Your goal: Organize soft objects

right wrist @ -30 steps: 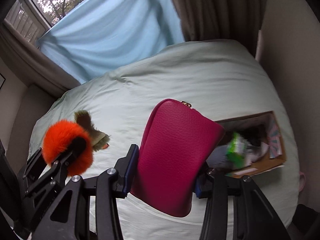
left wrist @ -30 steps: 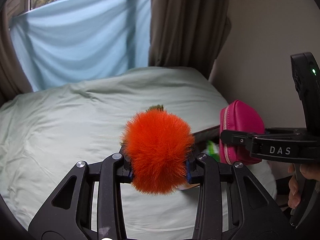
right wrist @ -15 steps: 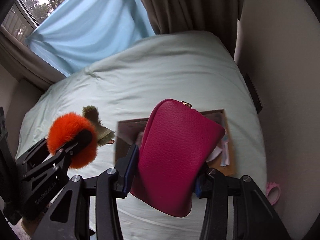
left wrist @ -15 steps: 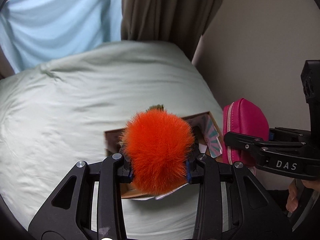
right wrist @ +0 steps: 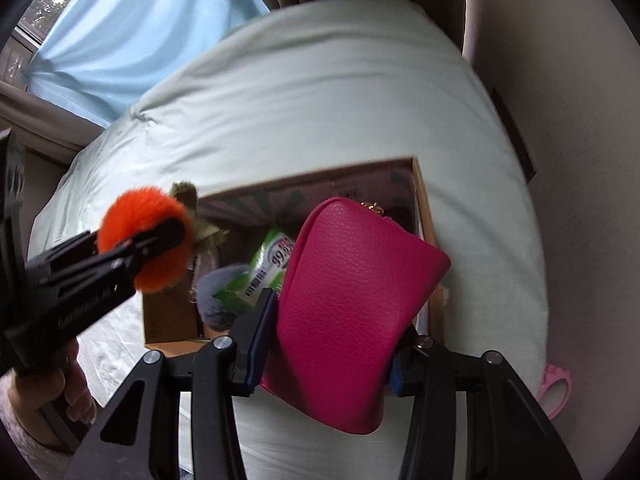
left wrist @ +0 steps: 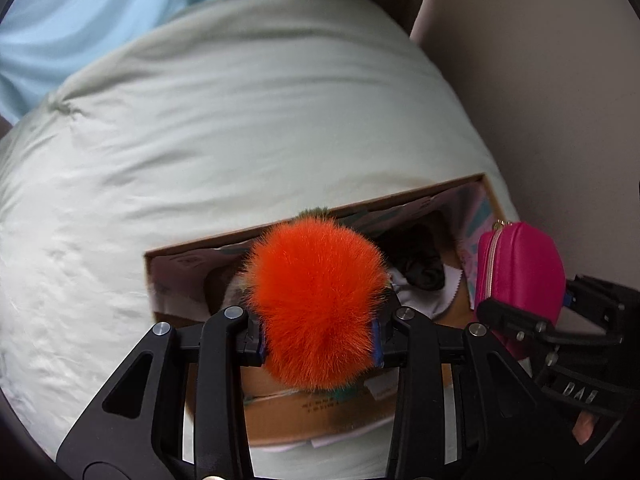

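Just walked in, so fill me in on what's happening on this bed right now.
A person is tidying soft items with two handheld grippers. The left gripper is clamped on a fluffy orange pom-pom, and the right gripper is clamped on a pink zip pouch. Both are held in the air over an open cardboard box sitting on the pale green bedspread. The box already holds a green wipes packet, dark fabric and other bits. Neither item has been let go.

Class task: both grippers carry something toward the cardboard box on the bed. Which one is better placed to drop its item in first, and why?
Probably left. The left gripper holds the orange pompom directly over the box. The right gripper holds the pink pouch near the box's right edge.
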